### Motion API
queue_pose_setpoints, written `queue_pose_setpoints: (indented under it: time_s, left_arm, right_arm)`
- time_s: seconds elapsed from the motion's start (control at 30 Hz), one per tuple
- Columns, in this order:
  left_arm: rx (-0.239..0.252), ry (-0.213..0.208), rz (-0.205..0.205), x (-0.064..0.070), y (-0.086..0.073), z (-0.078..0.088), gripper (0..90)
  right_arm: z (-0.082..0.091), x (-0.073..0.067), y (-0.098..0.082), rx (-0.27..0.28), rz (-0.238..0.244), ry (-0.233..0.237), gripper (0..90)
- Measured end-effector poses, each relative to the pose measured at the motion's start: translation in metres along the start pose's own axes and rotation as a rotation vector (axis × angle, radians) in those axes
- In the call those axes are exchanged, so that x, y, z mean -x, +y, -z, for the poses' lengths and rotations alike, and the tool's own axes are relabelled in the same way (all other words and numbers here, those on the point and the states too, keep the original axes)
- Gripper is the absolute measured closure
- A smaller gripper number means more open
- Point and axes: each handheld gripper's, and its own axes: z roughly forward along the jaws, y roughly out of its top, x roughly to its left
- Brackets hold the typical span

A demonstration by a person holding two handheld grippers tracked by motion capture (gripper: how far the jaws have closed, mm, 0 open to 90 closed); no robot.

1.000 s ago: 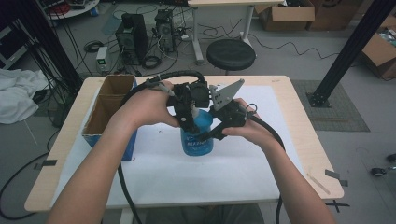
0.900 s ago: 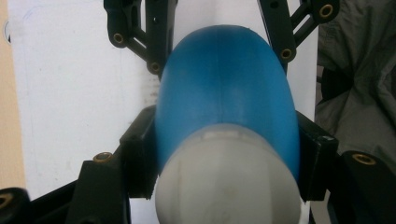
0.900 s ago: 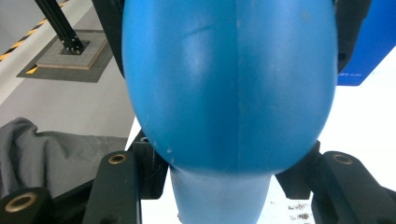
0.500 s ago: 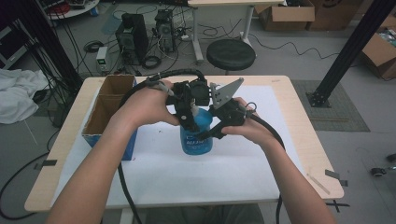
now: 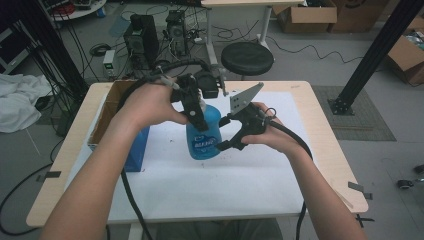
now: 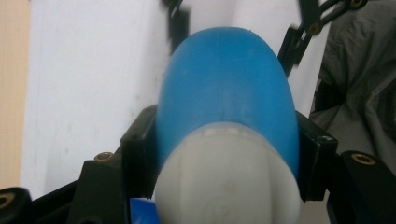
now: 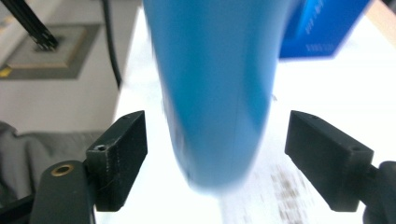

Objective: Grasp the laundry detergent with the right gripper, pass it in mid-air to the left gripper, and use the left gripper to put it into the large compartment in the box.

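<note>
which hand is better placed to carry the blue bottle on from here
Left. The left gripper is clamped on the blue bottle near its white top, lifting it. The right gripper has just opened; its jaws stand clear of the bottle's sides.

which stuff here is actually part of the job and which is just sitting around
In the job:
blue bottle, clamped near its top by the left gripper
right gripper, jaws just opened, bottle between them untouched

Lying about:
cardboard box
blue box
white sheet
</note>
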Motion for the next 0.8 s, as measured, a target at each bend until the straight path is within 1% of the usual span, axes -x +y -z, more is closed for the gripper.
queue_pose_setpoints:
  time_s: [0.03,0.1,0.13,0.2,0.23,0.27,0.3,0.33,0.37,0.43,0.57,0.67,0.7,0.8]
  left_arm:
    - [-0.006,0.006,0.031,-0.003,-0.003,0.004,38.6]
    - [-0.012,0.022,0.107,-0.01,-0.01,0.012,38.6]
    - [-0.016,0.035,0.142,-0.014,-0.014,0.017,38.6]
    - [-0.024,0.053,0.245,-0.024,-0.023,0.027,38.6]
    - [-0.019,0.062,0.303,-0.029,-0.029,0.032,38.6]
    - [-0.021,0.074,0.37,-0.036,-0.037,0.038,38.6]
    - [-0.017,0.082,0.41,-0.04,-0.042,0.042,38.6]
    - [-0.02,0.093,0.472,-0.045,-0.05,0.048,38.6]
    - [-0.015,0.102,0.508,-0.049,-0.055,0.052,38.7]
    - [-0.005,0.125,0.615,-0.058,-0.068,0.062,38.7]
    - [-0.013,0.17,0.823,-0.074,-0.094,0.078,38.7]
    - [-0.045,0.194,0.932,-0.084,-0.111,0.085,38.7]
    - [-0.052,0.203,0.963,-0.087,-0.116,0.086,38.7]
    - [-0.071,0.221,1.052,-0.095,-0.131,0.089,38.7]
  right_arm:
    - [0.002,0.001,-0.002,-0.021,-0.005,-0.016,21.5]
    - [0.005,0.002,-0.006,-0.069,-0.027,-0.036,21.6]
    - [0.007,0.003,-0.008,-0.097,-0.036,-0.047,21.8]
    - [0.009,0.005,-0.013,-0.168,-0.045,-0.071,21.9]
    - [0.01,0.005,-0.017,-0.204,-0.052,-0.08,22.3]
    - [0.011,0.006,-0.019,-0.238,-0.056,-0.084,22.5]
    - [0.012,0.006,-0.023,-0.282,-0.058,-0.094,23.6]
    - [0.013,0.006,-0.025,-0.307,-0.06,-0.095,24.5]
    - [0.015,0.007,-0.029,-0.341,-0.068,-0.098,24.4]
    - [0.018,0.008,-0.035,-0.375,-0.081,-0.102,24.5]
    - [0.029,0.012,-0.046,-0.439,-0.111,-0.134,24.3]
    - [0.035,0.014,-0.054,-0.488,-0.125,-0.147,24.3]
    - [0.037,0.015,-0.057,-0.501,-0.126,-0.157,23.8]
    - [0.044,0.016,-0.063,-0.538,-0.132,-0.158,23.9]
